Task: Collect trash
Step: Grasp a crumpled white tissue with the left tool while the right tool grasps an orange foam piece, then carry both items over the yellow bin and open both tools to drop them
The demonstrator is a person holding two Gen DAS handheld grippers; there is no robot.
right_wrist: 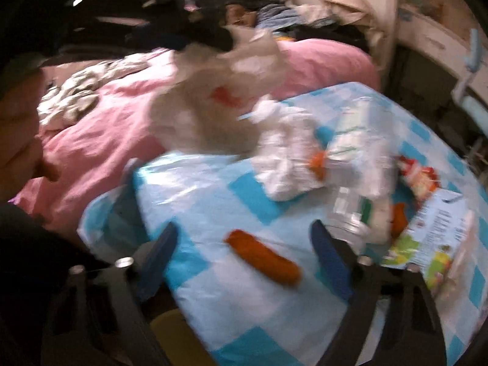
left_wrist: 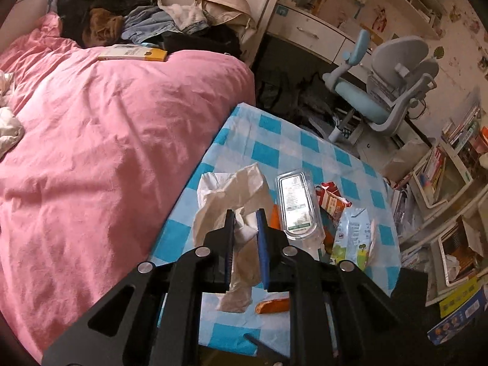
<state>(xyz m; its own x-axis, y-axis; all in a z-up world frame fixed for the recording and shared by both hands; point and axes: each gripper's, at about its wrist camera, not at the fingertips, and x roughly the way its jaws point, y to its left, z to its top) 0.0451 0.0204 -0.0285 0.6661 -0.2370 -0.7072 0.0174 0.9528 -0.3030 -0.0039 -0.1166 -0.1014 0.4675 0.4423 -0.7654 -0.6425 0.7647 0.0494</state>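
left tongs (left_wrist: 246, 224) are clamped on a crumpled white plastic bag (left_wrist: 235, 192), lifted over the checked counter (left_wrist: 274, 128). right tongs (right_wrist: 244, 238) gape wide, gripping nothing; an orange wrapper (right_wrist: 263, 256) lies on the counter between their tips.

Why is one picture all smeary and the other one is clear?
Right wrist view: smeared by motion blur, so the orange wrapper and white bag look streaky and the corners go dark. Left wrist view: sharp and evenly lit, the left gripper crisp on the bag, though the fisheye lens bends the checked tablecloth and the room's edges.
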